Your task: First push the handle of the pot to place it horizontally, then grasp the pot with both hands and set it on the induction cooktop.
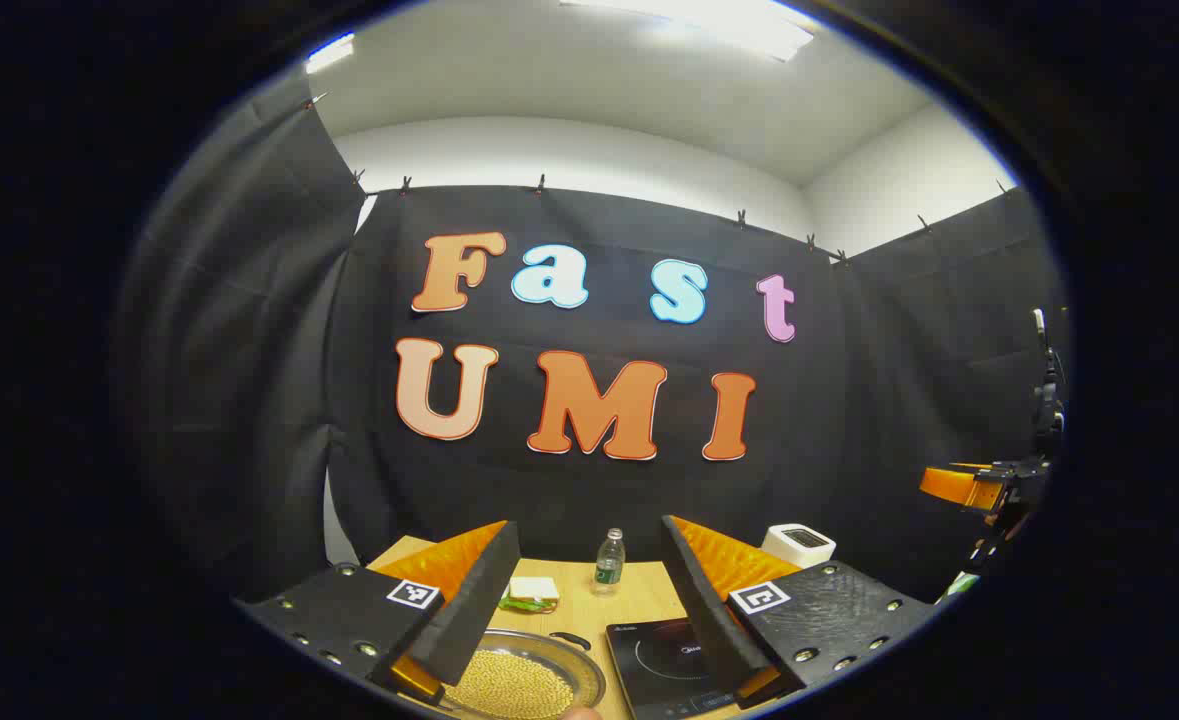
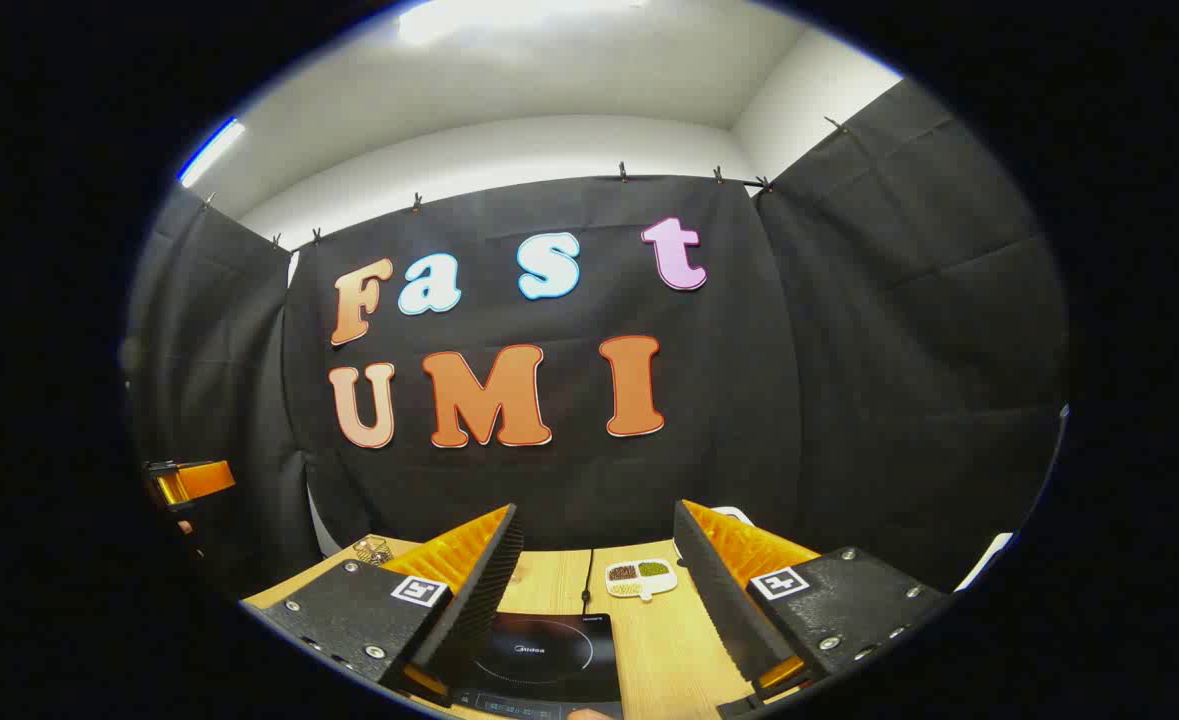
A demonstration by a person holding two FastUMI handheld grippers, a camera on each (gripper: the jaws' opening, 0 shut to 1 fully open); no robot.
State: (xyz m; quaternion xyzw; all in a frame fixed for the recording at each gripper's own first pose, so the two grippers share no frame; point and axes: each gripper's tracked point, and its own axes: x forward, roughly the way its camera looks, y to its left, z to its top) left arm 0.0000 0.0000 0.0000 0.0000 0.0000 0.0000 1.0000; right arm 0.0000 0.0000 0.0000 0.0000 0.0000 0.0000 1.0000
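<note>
Left gripper (image 1: 589,610) and right gripper (image 2: 589,600), both wide open and empty; pot (image 1: 521,680) of yellow grains at lower centre, left of induction cooktop (image 1: 669,665); risk: a careless handle push spills grains.

You stand in a booth hung with black cloth (image 1: 249,400), clipped along its top edge to a line. Above the cloth you see a white wall (image 1: 569,150) and a white ceiling (image 2: 549,70) with bright strip lights (image 1: 729,25). Below you a pale wooden counter (image 2: 669,640) runs up to the cloth at the back, its planks running away from you.
</note>
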